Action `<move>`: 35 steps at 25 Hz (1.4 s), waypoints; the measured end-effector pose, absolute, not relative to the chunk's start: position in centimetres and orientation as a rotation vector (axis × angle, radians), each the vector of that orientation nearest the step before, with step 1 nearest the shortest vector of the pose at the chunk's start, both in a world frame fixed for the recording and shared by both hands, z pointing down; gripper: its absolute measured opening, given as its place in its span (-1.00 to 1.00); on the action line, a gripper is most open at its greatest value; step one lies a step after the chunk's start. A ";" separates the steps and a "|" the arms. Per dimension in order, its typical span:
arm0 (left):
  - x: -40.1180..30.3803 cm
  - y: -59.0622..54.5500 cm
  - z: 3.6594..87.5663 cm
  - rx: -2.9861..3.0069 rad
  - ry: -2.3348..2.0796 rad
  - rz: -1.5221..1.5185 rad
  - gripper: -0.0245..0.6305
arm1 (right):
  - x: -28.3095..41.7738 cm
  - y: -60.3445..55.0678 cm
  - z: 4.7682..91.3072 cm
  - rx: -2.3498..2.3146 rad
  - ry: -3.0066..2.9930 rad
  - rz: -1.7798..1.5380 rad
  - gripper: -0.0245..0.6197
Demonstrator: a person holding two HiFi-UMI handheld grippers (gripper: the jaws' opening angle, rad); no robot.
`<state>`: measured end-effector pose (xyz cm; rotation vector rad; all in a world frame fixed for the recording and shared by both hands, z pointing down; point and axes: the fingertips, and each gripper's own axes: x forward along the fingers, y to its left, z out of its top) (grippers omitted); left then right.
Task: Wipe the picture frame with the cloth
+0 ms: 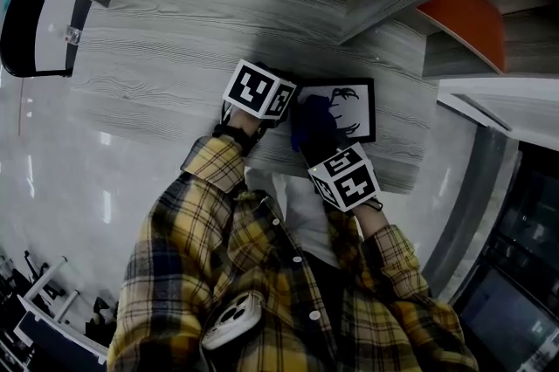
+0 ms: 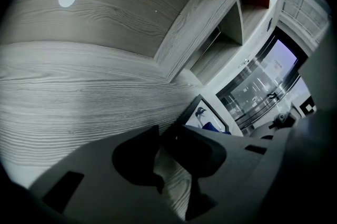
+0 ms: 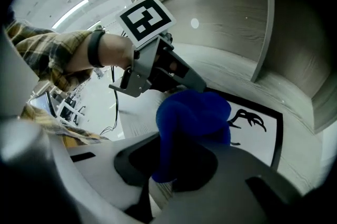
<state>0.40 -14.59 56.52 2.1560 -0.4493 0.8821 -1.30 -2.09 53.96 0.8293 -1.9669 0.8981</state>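
Head view: the picture frame [image 1: 354,104] lies flat on the table [image 1: 175,56], right in front of you. Left gripper view: your left gripper [image 2: 167,139] has its jaws apart with only table between them, set at the frame's corner, likely bracing it. Right gripper view: your right gripper [image 3: 171,165] has its jaws clamped on the blue cloth [image 3: 192,112], bunched over the frame ready for wiping.

picture frame [image 1: 356,110]: 9 o'clock side hidden under cloth [image 1: 313,127] and left hand-held gripper [image 1: 279,104].
cloth end: buried between right hand-held gripper [image 3: 176,160] jaws.
frame drawing: partly covered, subject unclear.
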 end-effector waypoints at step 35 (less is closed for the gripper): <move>-0.9 -11.2 28.8 2.513 -0.375 0.149 -0.91 | 6.1 -3.3 26.6 1.383 -2.582 0.749 -0.76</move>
